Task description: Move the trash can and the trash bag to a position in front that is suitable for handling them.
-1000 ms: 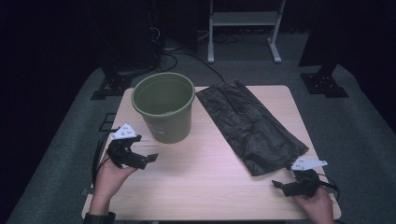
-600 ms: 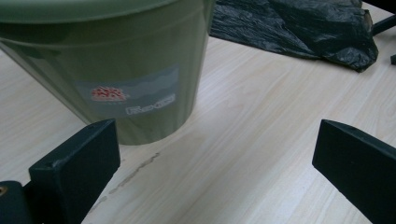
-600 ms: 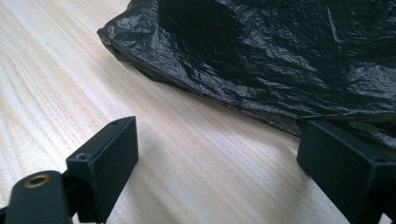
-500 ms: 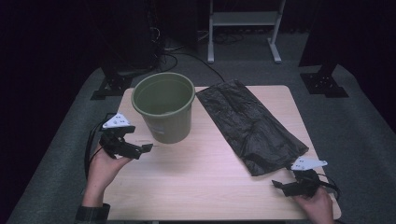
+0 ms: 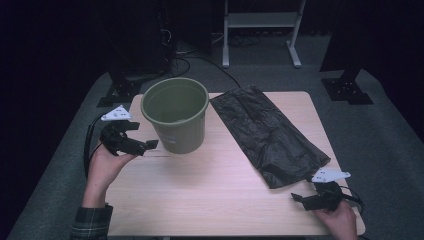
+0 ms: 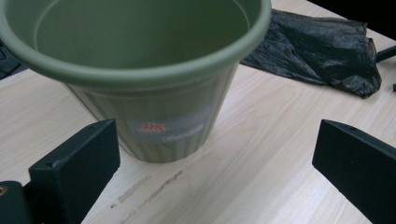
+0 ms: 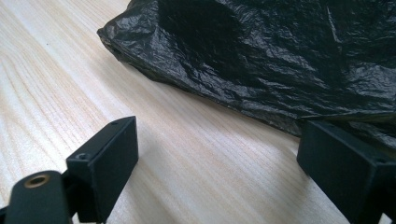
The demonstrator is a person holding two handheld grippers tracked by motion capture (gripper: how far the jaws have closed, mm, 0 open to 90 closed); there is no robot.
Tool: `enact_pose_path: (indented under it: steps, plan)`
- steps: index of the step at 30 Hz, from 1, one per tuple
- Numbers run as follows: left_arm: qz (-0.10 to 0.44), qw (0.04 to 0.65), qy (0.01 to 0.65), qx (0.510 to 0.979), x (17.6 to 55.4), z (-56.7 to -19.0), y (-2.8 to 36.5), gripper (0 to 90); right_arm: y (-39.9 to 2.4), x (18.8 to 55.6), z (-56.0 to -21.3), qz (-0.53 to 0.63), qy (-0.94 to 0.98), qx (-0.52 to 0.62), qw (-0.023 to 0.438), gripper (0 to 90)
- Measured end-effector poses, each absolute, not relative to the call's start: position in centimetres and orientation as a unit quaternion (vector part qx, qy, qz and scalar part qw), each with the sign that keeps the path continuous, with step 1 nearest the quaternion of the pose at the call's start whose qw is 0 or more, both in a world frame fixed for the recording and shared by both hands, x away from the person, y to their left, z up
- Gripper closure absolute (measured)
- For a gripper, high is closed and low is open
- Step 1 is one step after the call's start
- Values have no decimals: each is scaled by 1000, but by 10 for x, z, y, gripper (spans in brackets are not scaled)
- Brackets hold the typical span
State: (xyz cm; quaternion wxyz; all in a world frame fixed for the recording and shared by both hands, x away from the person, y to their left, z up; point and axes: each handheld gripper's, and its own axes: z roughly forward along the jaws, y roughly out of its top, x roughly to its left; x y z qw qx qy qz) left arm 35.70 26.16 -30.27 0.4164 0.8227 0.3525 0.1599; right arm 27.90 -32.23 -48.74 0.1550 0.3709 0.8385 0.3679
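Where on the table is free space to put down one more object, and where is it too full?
The widest bare wood lies in front of the green bucket, between the left claw and the right claw, up to the table near edge. The right half is crowded by the black bag. Only a narrow strip separates bucket and bag.

My tabletop (image 5: 210, 200) is light wood grain with a faint dark scuff line near the middle. It sits on grey carpet (image 5: 380, 140). Behind it there's a white metal stand (image 5: 262, 22), black cables (image 5: 200, 60) snaking over the floor, and dark stand bases (image 5: 347, 90) at both far corners.
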Motion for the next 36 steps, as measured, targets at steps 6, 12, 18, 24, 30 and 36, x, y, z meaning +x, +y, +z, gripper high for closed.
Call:
enact_pose_path:
  steps: [6, 12, 18, 24, 30, 36]
  plan:
    - [159, 418, 354, 822, 368, -297, 262, 0, -322, 279, -487, 368, 838, 371, 155, 109]
    - [163, 421, 363, 815, 380, -293, 264, 0, -322, 279, -487, 368, 838, 371, 155, 109]
    - [169, 420, 367, 812, 395, -288, 267, 0, -322, 279, -487, 368, 838, 371, 155, 109]
    - [178, 416, 376, 809, 411, -287, 271, 0, -322, 279, -487, 368, 838, 371, 155, 110]
    - [177, 410, 391, 805, 427, -292, 276, 0, -322, 279, -487, 368, 838, 371, 155, 110]
    - [171, 411, 395, 803, 439, -297, 278, 0, -322, 279, -487, 368, 839, 371, 155, 110]
